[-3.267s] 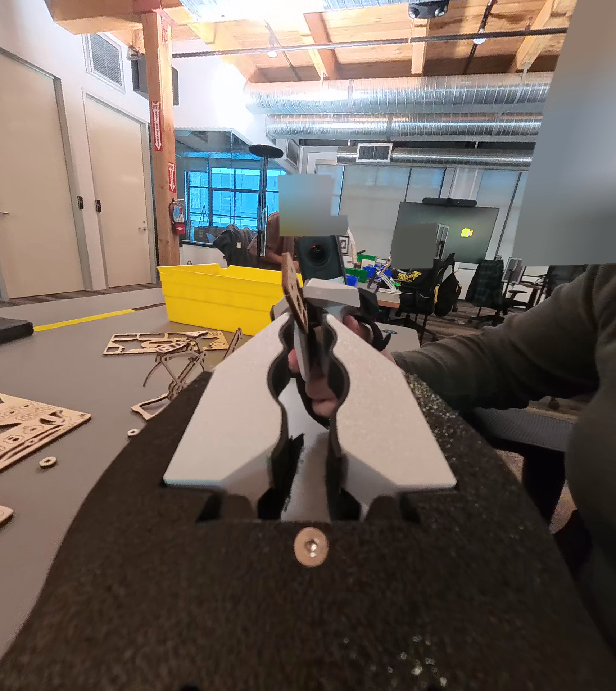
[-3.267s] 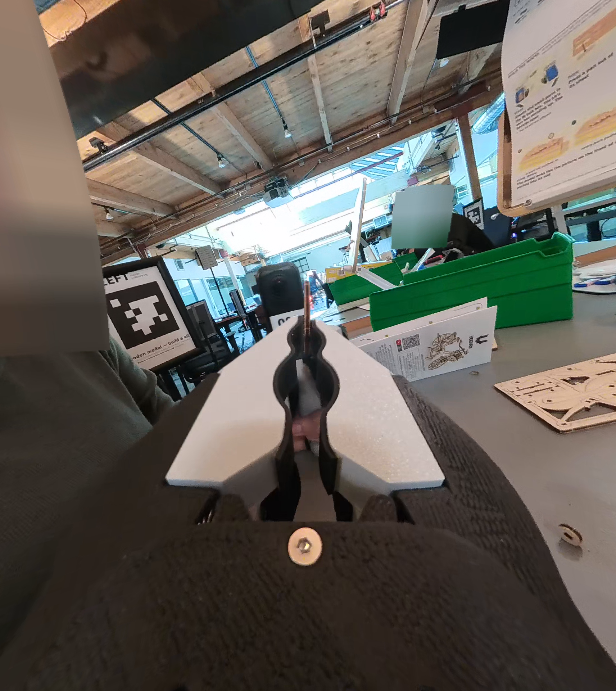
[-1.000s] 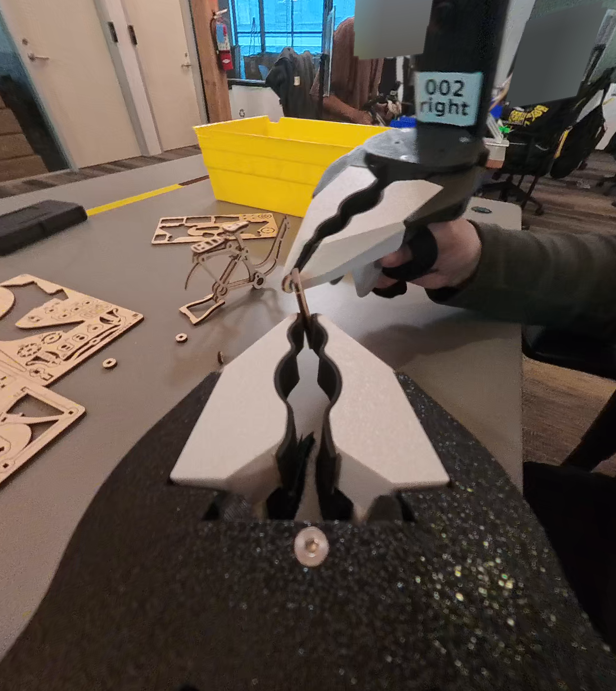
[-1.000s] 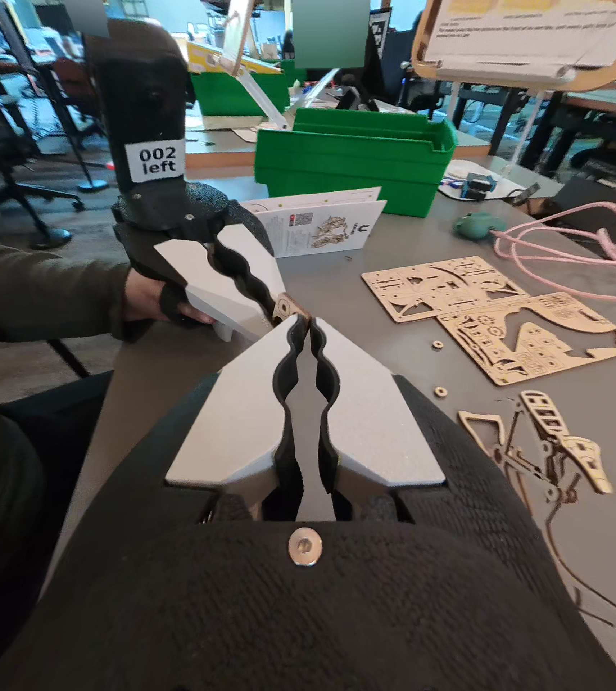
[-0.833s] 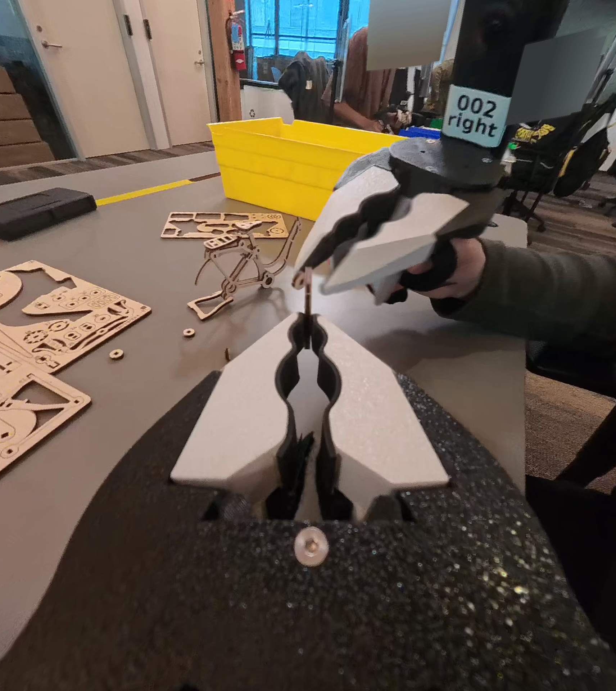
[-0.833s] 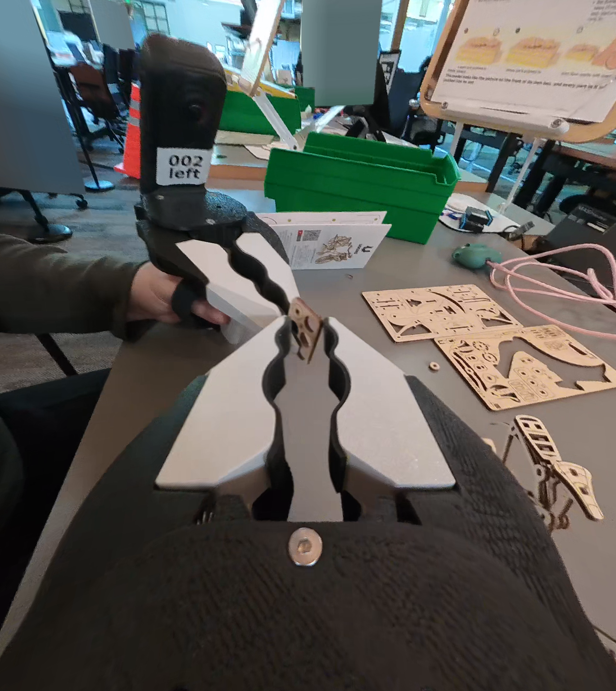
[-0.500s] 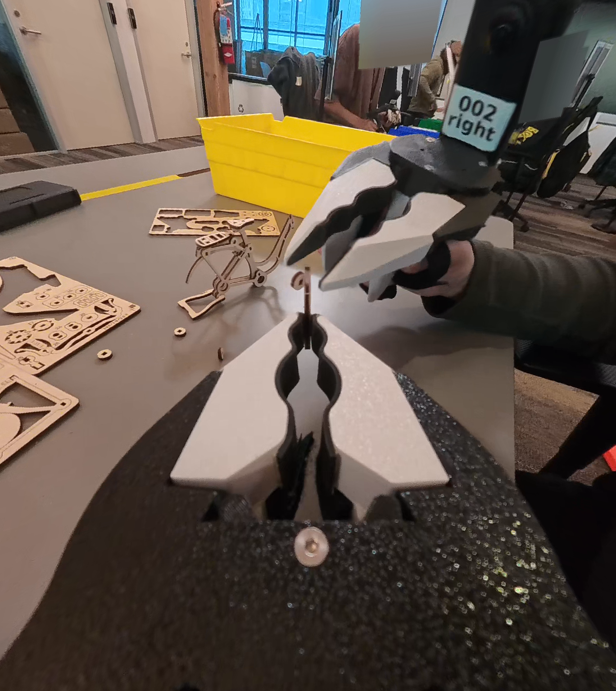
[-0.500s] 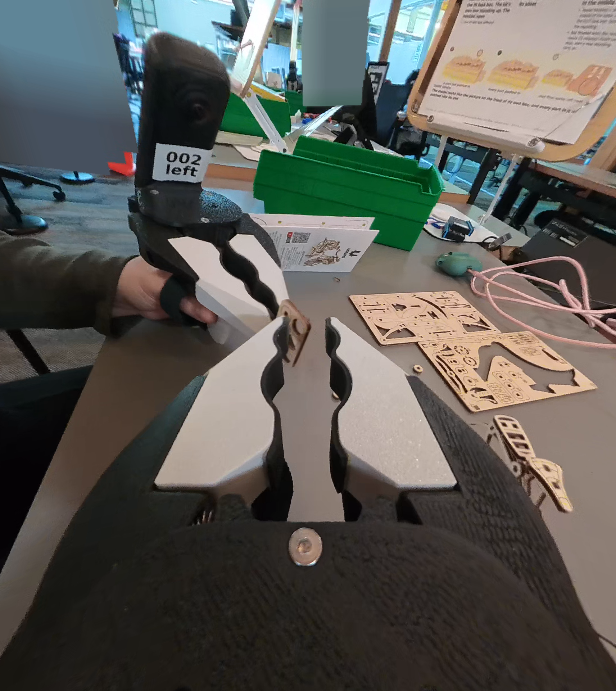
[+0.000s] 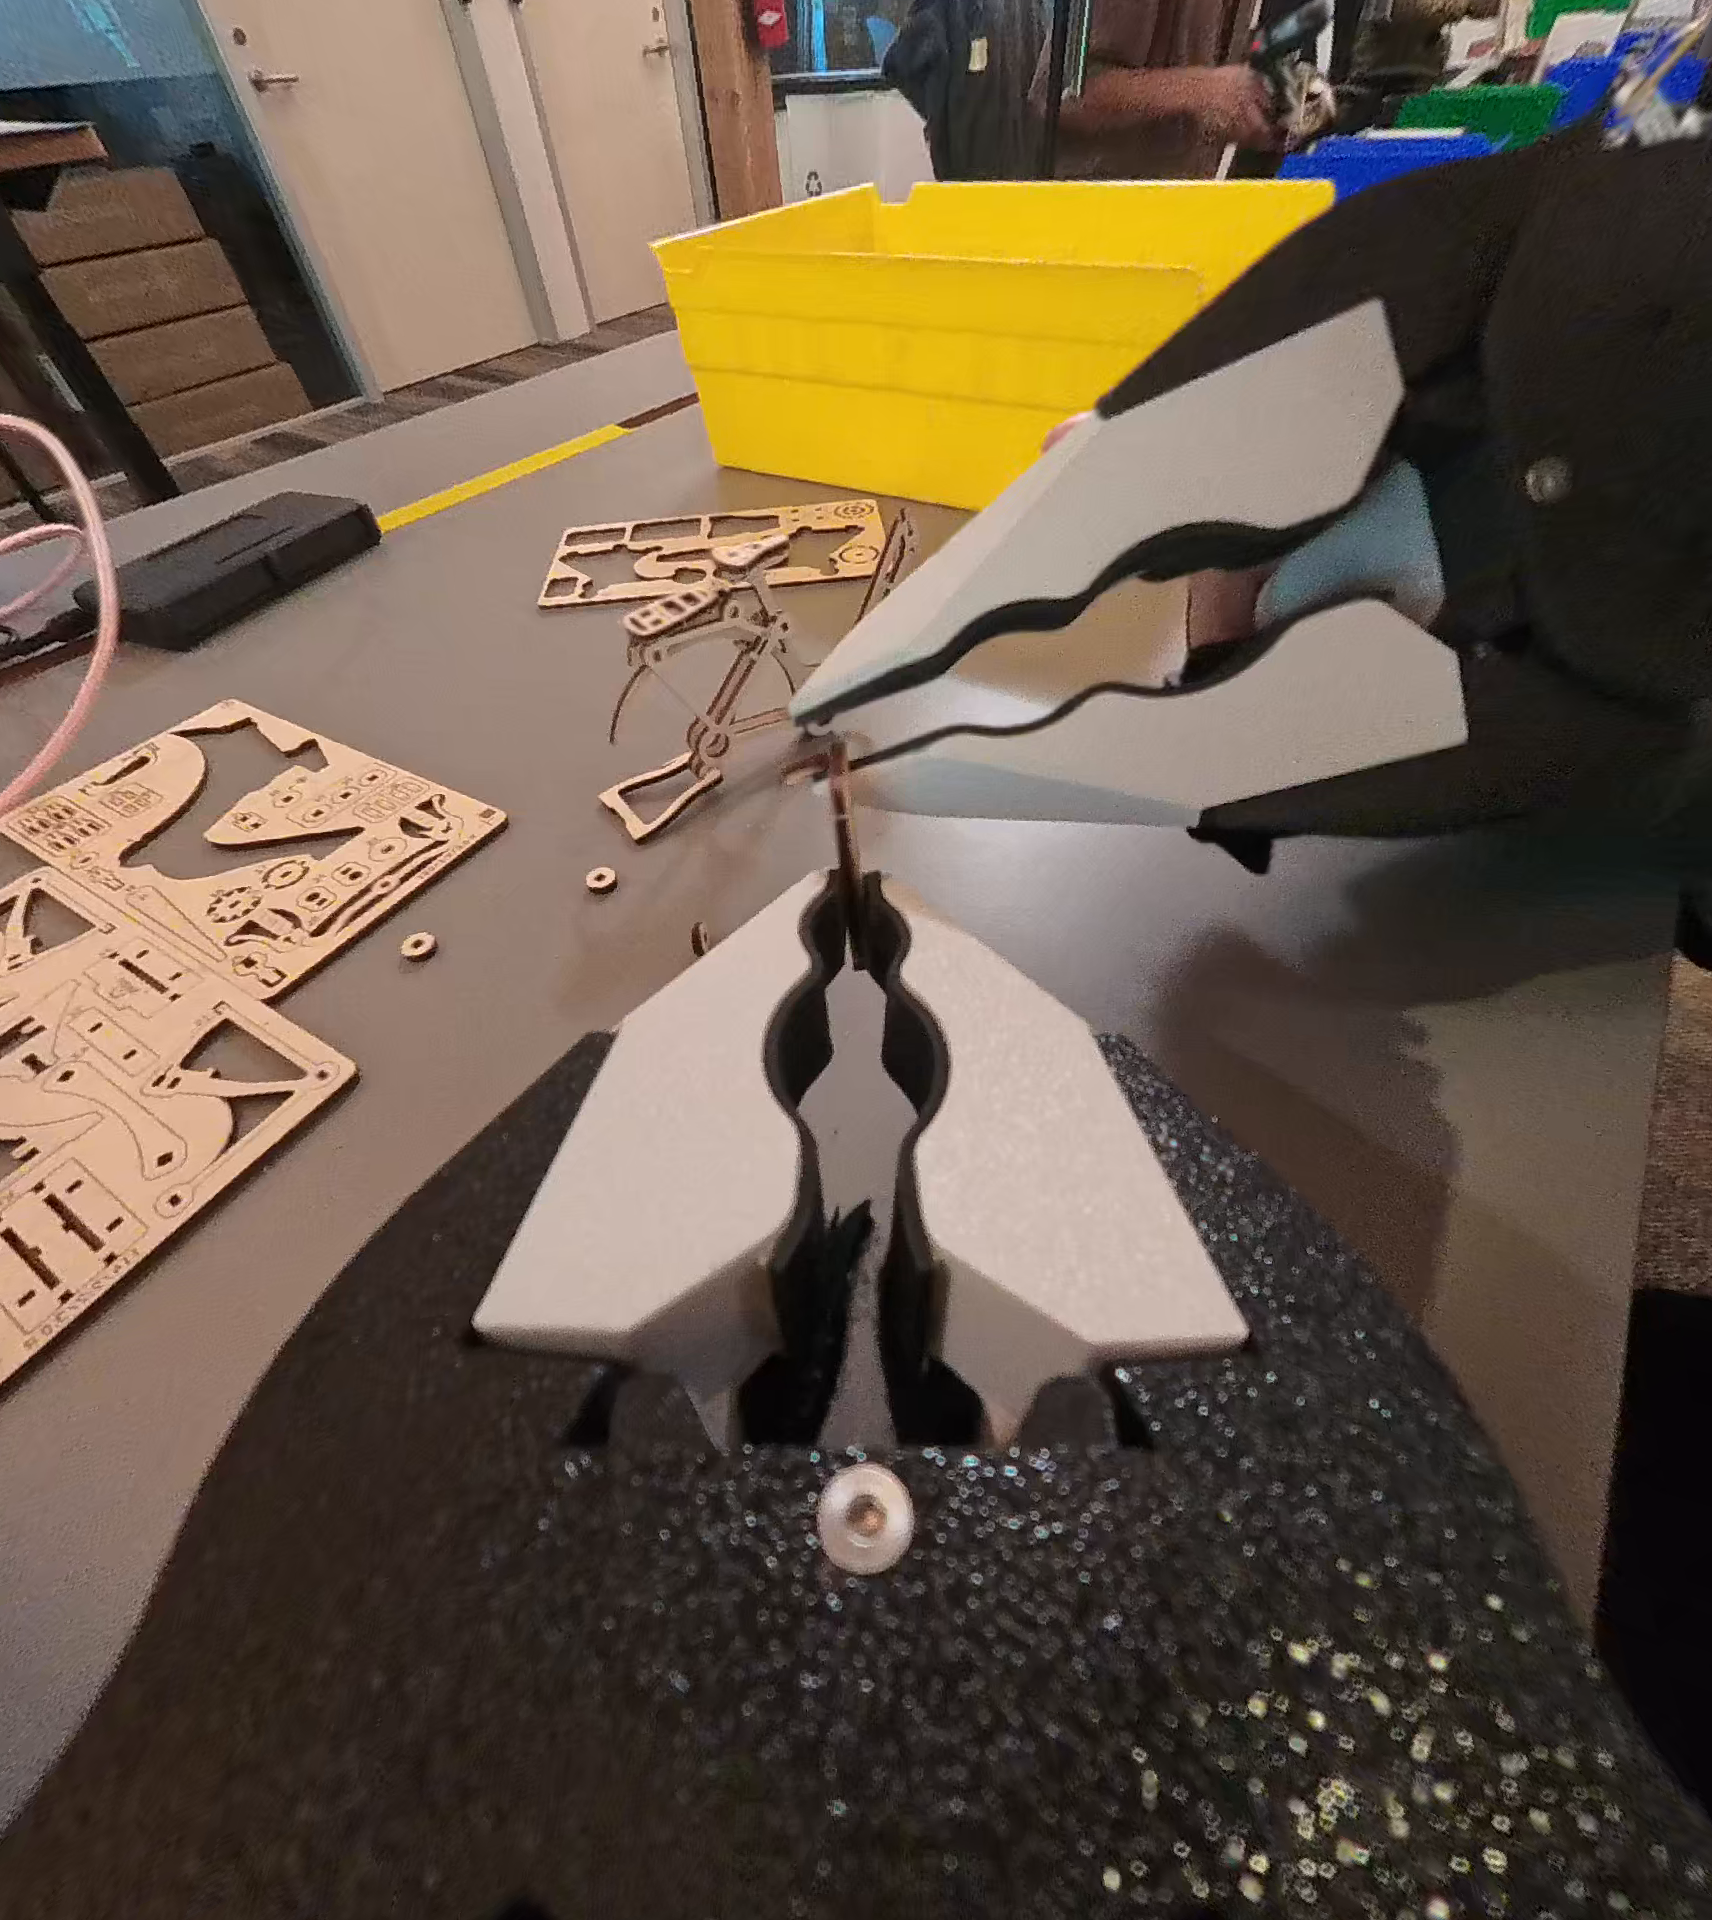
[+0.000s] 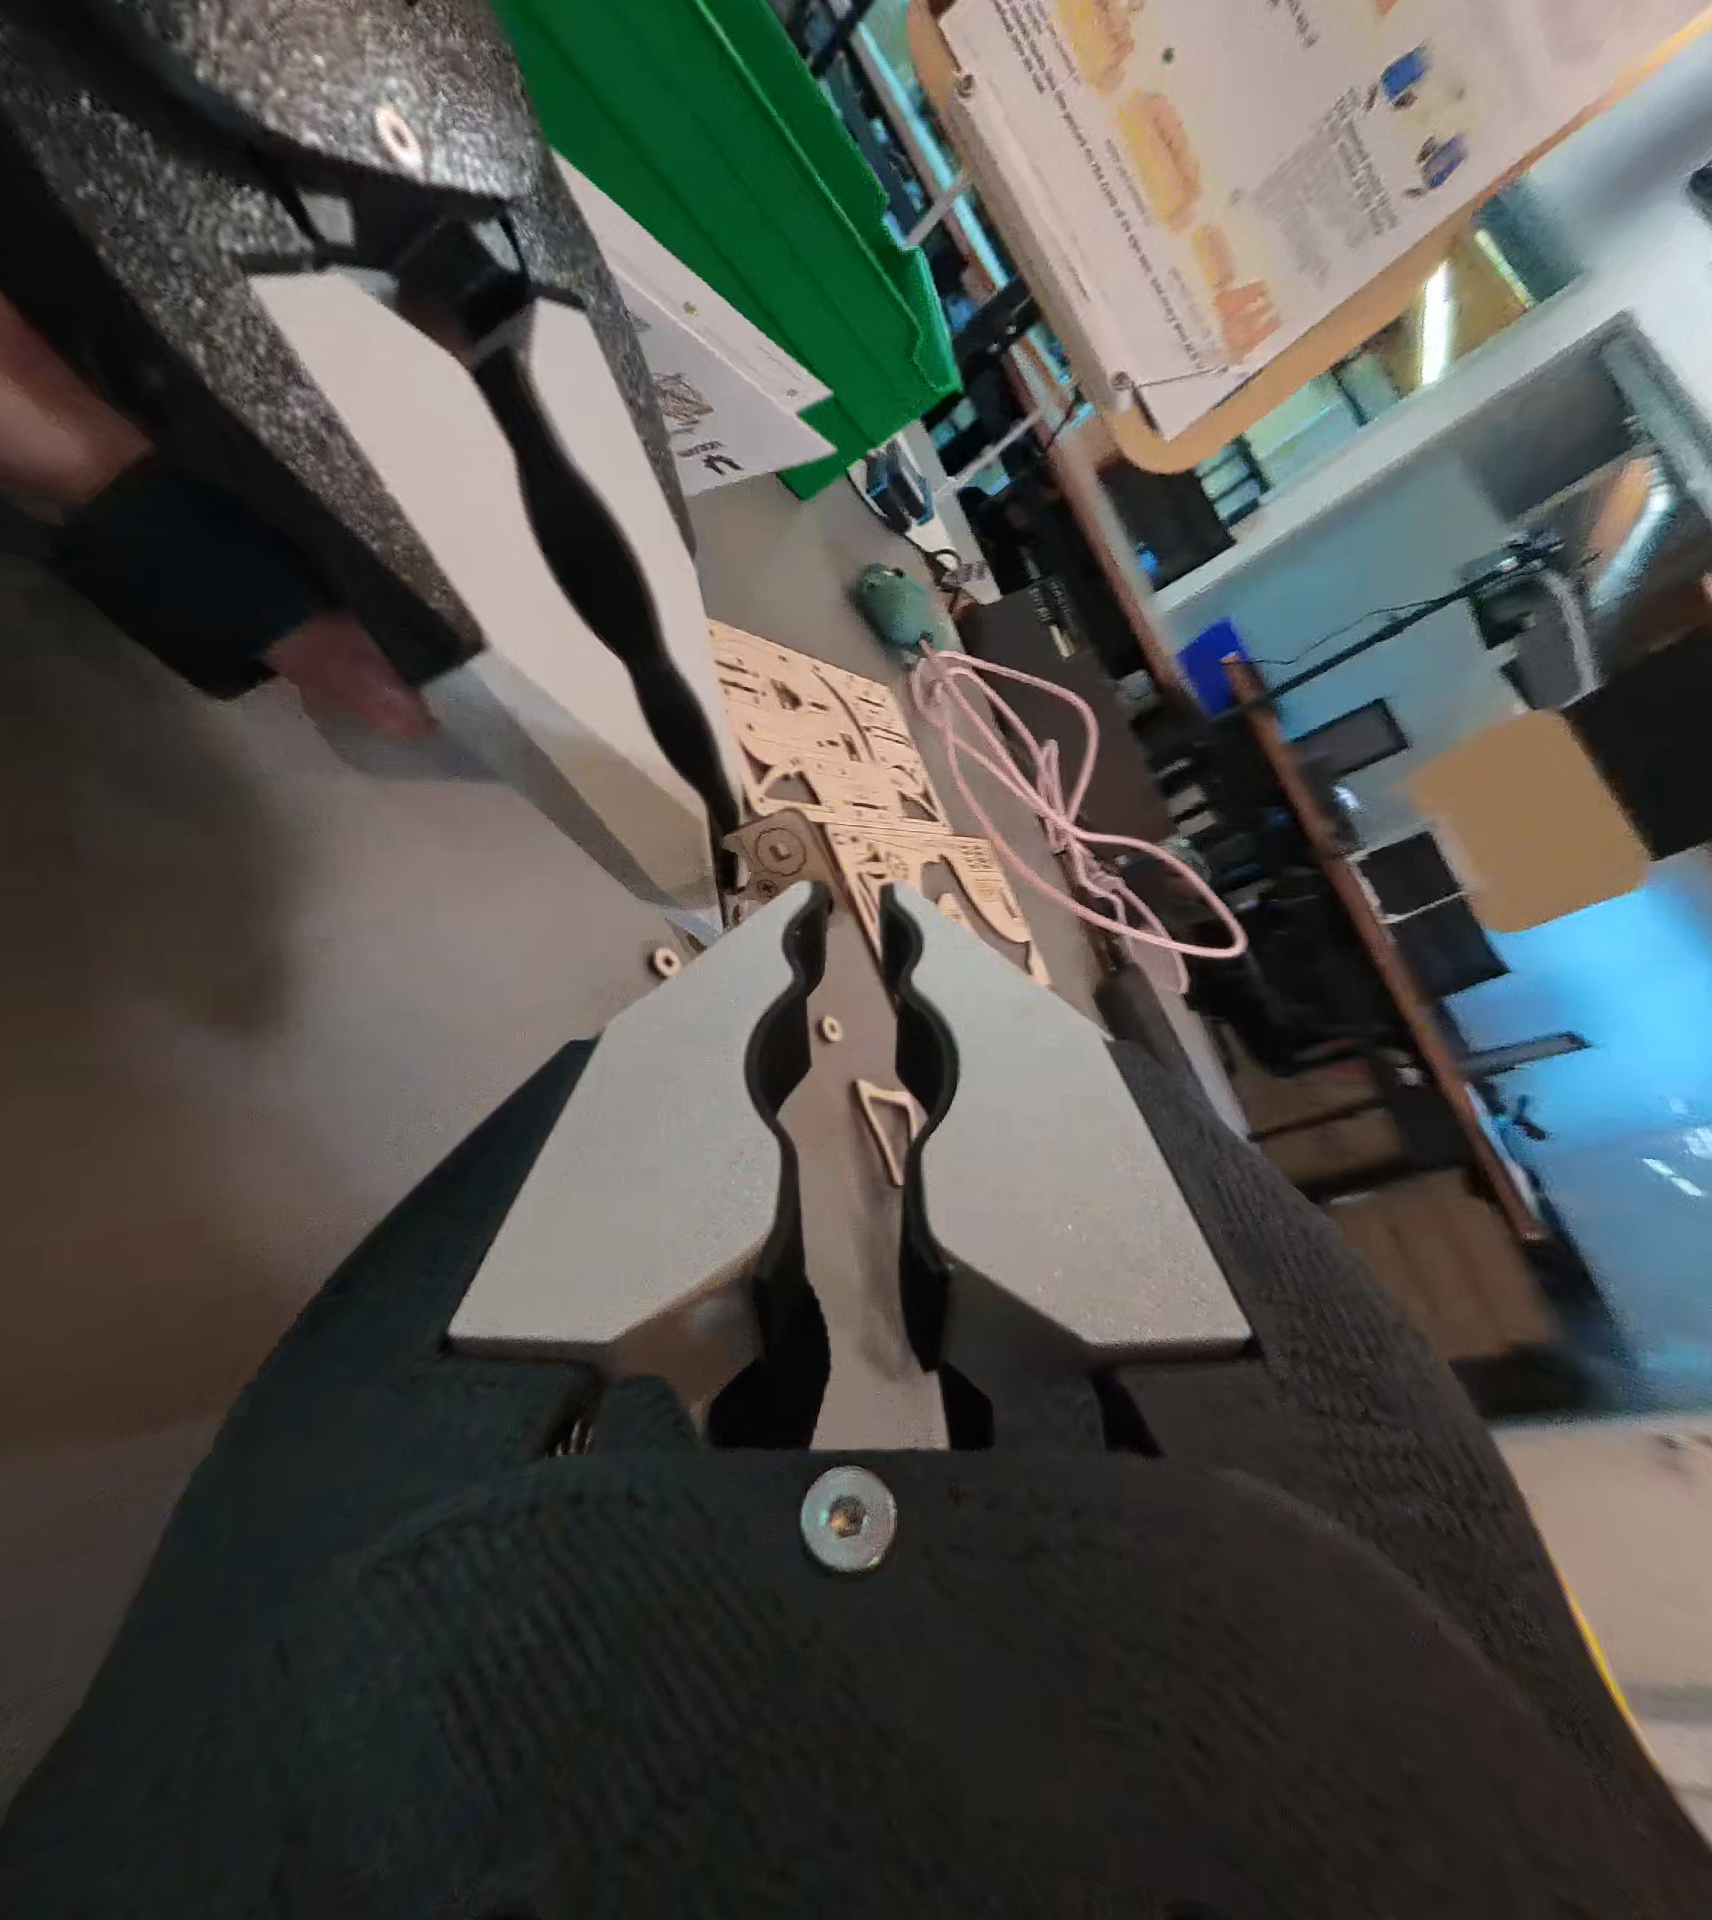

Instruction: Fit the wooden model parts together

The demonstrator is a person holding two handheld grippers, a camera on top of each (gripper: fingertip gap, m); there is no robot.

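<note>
My left gripper (image 9: 847,899) is shut on a thin flat wooden part (image 9: 839,821) that stands edge-on and upright above the grey table. The right gripper (image 9: 831,743) comes in from the right, rolled on its side, with its tips at the top of that part. In the right wrist view the right gripper (image 10: 852,899) has a narrow gap between its tips, and the part (image 10: 779,857), a small plate with a square hole, sits just ahead of its left fingertip (image 10: 805,904). The left gripper (image 10: 727,826) holds the part there. A partly built wooden model (image 9: 706,675) stands beyond.
Laser-cut wooden sheets (image 9: 249,831) (image 9: 52,1143) (image 9: 717,551) lie at left and behind the model, with small loose washers (image 9: 603,880). A yellow bin (image 9: 935,332), a black case (image 9: 228,561) and a pink cord (image 9: 52,623) are farther off. A green bin (image 10: 758,208) and a booklet (image 10: 717,384) are opposite.
The right gripper let go of the part and opened, then rolled onto its side, narrowed its jaws and came back to the part's top. The left gripper has kept hold throughout.
</note>
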